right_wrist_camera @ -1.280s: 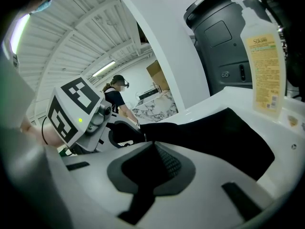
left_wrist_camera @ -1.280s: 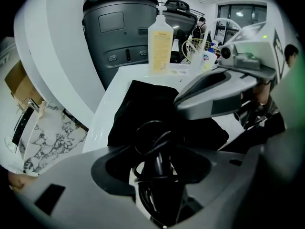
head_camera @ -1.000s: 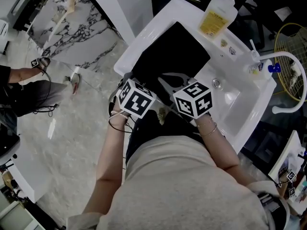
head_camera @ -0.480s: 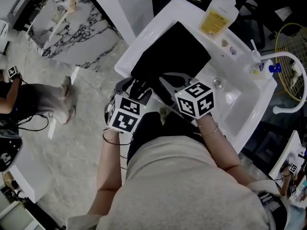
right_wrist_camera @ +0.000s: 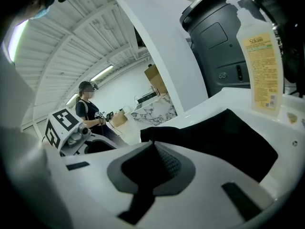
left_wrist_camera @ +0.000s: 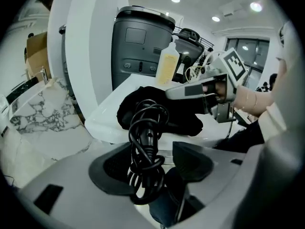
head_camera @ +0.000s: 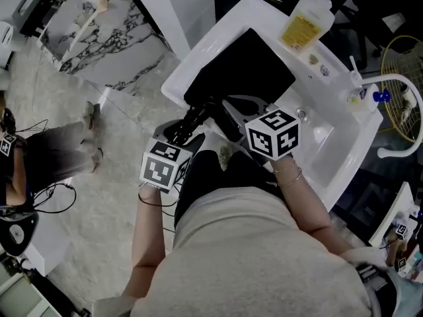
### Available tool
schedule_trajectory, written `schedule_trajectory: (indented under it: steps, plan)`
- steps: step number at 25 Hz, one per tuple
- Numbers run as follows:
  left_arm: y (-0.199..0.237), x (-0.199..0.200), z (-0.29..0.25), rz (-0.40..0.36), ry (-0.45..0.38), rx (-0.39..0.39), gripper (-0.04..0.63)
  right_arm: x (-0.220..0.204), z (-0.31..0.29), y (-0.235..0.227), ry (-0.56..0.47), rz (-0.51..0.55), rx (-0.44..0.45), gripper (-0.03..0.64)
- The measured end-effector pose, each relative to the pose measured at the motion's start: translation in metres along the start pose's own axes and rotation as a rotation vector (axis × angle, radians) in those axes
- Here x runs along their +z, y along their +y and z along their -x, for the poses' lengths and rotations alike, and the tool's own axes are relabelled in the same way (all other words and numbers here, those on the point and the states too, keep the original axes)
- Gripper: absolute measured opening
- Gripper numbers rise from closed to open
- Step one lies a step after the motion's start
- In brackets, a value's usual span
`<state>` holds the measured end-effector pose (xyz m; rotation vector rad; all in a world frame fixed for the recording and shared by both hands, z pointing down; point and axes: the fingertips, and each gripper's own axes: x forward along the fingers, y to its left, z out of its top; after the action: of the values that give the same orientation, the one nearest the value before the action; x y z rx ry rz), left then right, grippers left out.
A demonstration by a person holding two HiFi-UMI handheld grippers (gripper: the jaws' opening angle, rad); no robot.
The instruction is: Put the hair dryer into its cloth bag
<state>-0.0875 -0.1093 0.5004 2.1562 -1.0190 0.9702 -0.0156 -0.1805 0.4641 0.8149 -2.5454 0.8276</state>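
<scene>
1. Stowing the cord [left_wrist_camera: 145, 128] looks to be the step in hand. The hair dryer's body shows in no view. By judgement it already sits inside the cloth bag [head_camera: 244, 68], whose near end is bunched and bulged.
2. The cloth bag lies across the white sink [head_camera: 324, 144], with its far part flat. A soap bottle [head_camera: 301, 24] stands on the rim beyond it.
3. The left gripper [left_wrist_camera: 152, 163] has just been opening its jaws, and they now stand wide apart. The coiled cord sits between them, close against one pad. The pads do not squeeze it, so nothing is gripped.
4. The right gripper [right_wrist_camera: 152, 146] has its jaws closed together. Their tips are at the bag's near edge and appear to pinch the cloth there.
5. The coil hangs just in front of the bag's bunched end, inside the left jaws' span. The two grippers are near each other at the sink's near edge.
6. By judgement, the next move calls for the left gripper to close on the coil or nudge it forward. It would feed the coil through the mouth while the right gripper keeps the edge lifted. The loops could spring loose or snag on the cloth rim.
</scene>
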Motion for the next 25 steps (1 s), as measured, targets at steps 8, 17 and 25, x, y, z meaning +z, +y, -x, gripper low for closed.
schedule_trajectory:
  steps: [8,17,25]
  plan:
    - [0.004,-0.001,-0.004,-0.034,-0.002,0.064,0.187,0.002,0.001,0.004,-0.013,0.011,0.003,0.008]
    - [0.0,0.022,0.002,-0.041,-0.055,0.059,0.181,0.004,0.005,0.008,-0.019,0.011,0.016,0.008]
    - [0.0,0.04,0.002,-0.025,-0.111,0.047,0.181,0.007,0.004,0.013,-0.025,-0.001,0.041,0.008]
